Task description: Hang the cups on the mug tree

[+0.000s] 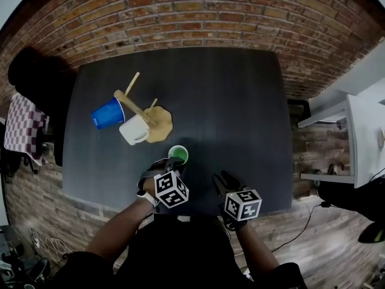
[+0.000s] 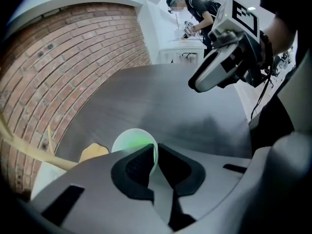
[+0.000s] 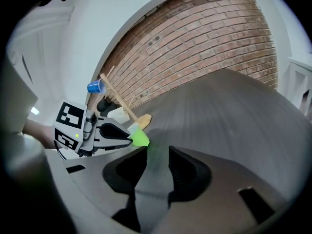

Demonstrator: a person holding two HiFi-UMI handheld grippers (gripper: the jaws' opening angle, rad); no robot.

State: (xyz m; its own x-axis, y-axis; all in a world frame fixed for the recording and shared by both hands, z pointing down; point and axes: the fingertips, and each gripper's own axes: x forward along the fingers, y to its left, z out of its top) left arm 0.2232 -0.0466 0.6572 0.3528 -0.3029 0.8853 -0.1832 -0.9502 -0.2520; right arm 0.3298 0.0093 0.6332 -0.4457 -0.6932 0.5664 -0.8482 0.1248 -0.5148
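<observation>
A green cup (image 1: pixel 178 155) stands upright on the dark table (image 1: pixel 228 101), near its front edge. My left gripper (image 1: pixel 171 164) reaches down onto it and is shut on the cup's near rim; in the left gripper view the cup's (image 2: pixel 132 141) wall sits pinched between the pads. The right gripper view shows the same grip on the green cup (image 3: pixel 140 137). My right gripper (image 1: pixel 222 182) hovers to the cup's right, open with nothing between its fingers (image 3: pixel 157 152). The wooden mug tree (image 1: pixel 157 124) stands behind, carrying a blue cup (image 1: pixel 108 114) and a white cup (image 1: pixel 135 129).
A brick wall (image 1: pixel 198 17) runs behind the table. A white shelf unit (image 1: pixel 361 137) stands off the right side and a chequered cloth (image 1: pixel 24 128) hangs at the left. A person (image 2: pixel 195 13) works at a far counter.
</observation>
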